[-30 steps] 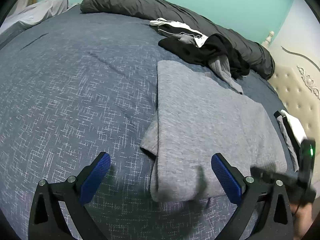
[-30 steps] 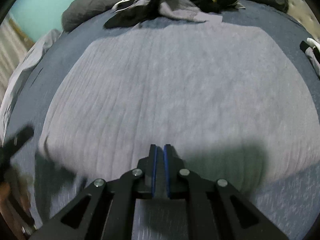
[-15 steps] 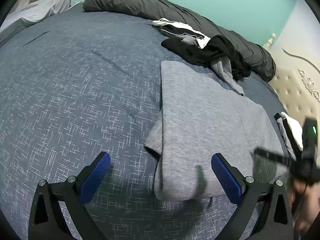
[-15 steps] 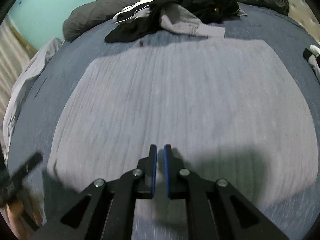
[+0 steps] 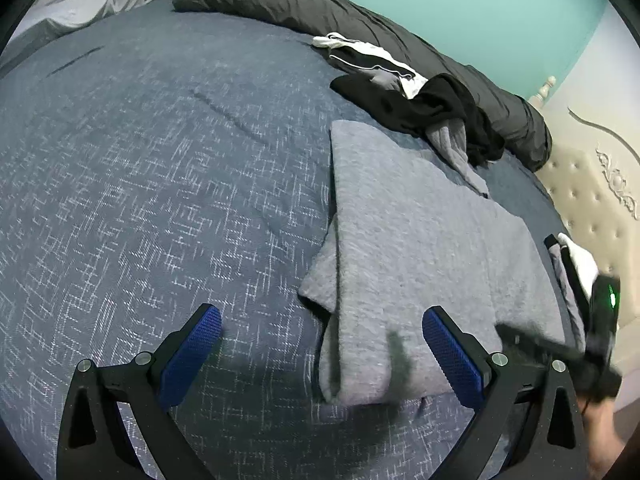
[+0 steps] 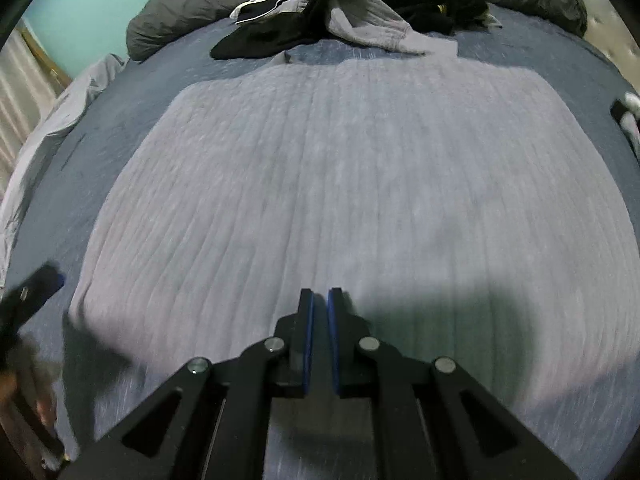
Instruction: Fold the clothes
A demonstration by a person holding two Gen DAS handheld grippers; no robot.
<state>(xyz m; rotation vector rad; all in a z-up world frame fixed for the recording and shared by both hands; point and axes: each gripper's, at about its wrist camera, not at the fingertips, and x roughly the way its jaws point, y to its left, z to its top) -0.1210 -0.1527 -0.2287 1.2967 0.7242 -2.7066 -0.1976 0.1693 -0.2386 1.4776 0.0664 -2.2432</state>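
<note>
— What do you see along your left claw?

— My left gripper (image 5: 320, 344) hangs over the blue bedspread (image 5: 140, 180) with its jaws spread wide and nothing between the pads. The grey garment (image 5: 420, 248) lies flat on the bed, folded into a long panel. Its near end sits between my two fingers, closer to the right one, but lower down on the bed; the pads do not touch it. A loose flap sticks out from its left edge. Beyond it lies a pile of dark clothes (image 5: 420, 96), and behind that a dark grey duvet roll (image 5: 320, 12) along the teal wall. At the right edge my other gripper shows as a blur, with a small striped folded piece (image 5: 576, 264) behind it.

— And along the right one?

— My right gripper (image 6: 320, 312) is clenched, only a sliver of a gap between the blue pads, and it grasps nothing. The grey garment (image 6: 340, 192) spreads broadly ahead of and under the tips, with my shadow on it. Whether the tips touch the cloth I cannot tell.

— What does this view add?

— The ribbed weave of the cloth, and a grey sleeve (image 6: 372, 24) trailing out of the dark pile (image 6: 360, 4). It hides the side flap.
</note>
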